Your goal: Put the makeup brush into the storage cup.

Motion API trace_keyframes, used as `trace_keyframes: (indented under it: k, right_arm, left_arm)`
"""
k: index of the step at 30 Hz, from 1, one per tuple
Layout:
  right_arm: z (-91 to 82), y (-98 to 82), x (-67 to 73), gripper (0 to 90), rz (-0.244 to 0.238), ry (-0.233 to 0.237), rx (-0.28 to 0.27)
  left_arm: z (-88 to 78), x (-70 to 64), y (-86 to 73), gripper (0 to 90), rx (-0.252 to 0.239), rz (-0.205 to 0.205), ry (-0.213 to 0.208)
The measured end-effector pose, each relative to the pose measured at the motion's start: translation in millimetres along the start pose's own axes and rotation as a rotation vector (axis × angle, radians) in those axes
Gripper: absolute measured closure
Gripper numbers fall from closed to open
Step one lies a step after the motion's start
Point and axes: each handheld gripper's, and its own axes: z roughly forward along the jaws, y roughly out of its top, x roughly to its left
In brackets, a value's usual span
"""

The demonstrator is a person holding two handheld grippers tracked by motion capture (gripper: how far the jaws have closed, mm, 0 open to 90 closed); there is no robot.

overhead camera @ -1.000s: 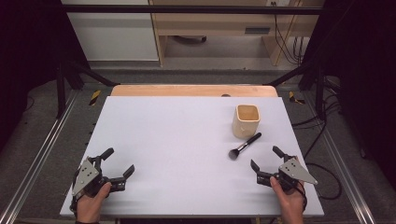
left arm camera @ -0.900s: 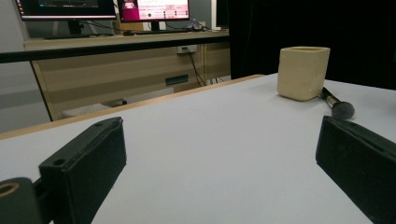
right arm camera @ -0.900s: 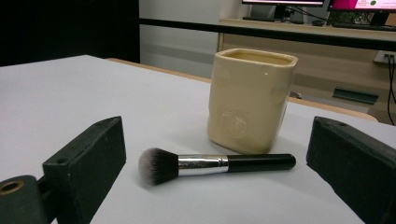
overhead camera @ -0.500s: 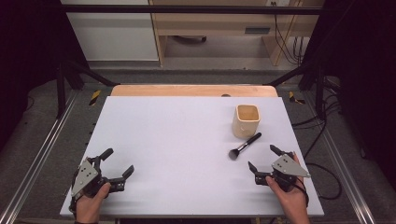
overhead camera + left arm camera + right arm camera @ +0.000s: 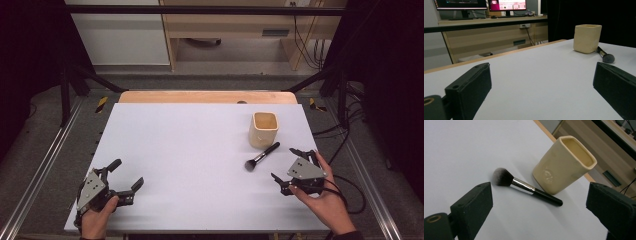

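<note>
A makeup brush (image 5: 261,156) with a black handle, silver ferrule and dark bristles lies flat on the white table (image 5: 190,145). A cream square cup (image 5: 263,129) stands upright just behind it, and the handle tip touches or nearly touches the cup's base. My right gripper (image 5: 284,163) is open, a little right of and nearer than the brush. In the right gripper view the brush (image 5: 524,186) and cup (image 5: 564,165) lie ahead of the wide jaws of that gripper (image 5: 540,206). My left gripper (image 5: 127,173) is open at the table's near left with nothing in it.
In the left gripper view the cup (image 5: 587,38) and brush (image 5: 605,57) sit far off to the right, beyond the open left gripper (image 5: 541,92). A wooden strip (image 5: 207,96) edges the table's far side. Metal rails (image 5: 45,165) run along both sides.
My right gripper has moved forward and slightly left, toward the brush, staying open. The left gripper, the brush and the cup have not moved.
</note>
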Motion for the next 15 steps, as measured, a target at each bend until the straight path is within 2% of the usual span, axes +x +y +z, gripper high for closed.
trace_keyframes:
  k: [2,7,10,15]
  right_arm:
    - [-1.8,7.6,-6.3,7.0,-0.051,0.006,0.027]
    - [1.2,19.3,-15.1,6.5,-0.138,0.045,0.09]
    - [5.6,25.1,-19.5,6.4,-0.201,0.096,0.135]
    - [20.0,30.2,-24.0,6.3,-0.277,0.171,0.204]
  left_arm:
    - [-0.1,-0.2,0.2,1.5,0.001,0.002,-0.002]
    - [-0.7,0.4,0.1,1.5,0.0,0.001,0.001]
    - [-0.6,0.8,-0.1,1.5,-0.001,-0.002,0.001]
    - [-0.1,0.2,-0.2,1.5,0.002,0.001,-0.002]
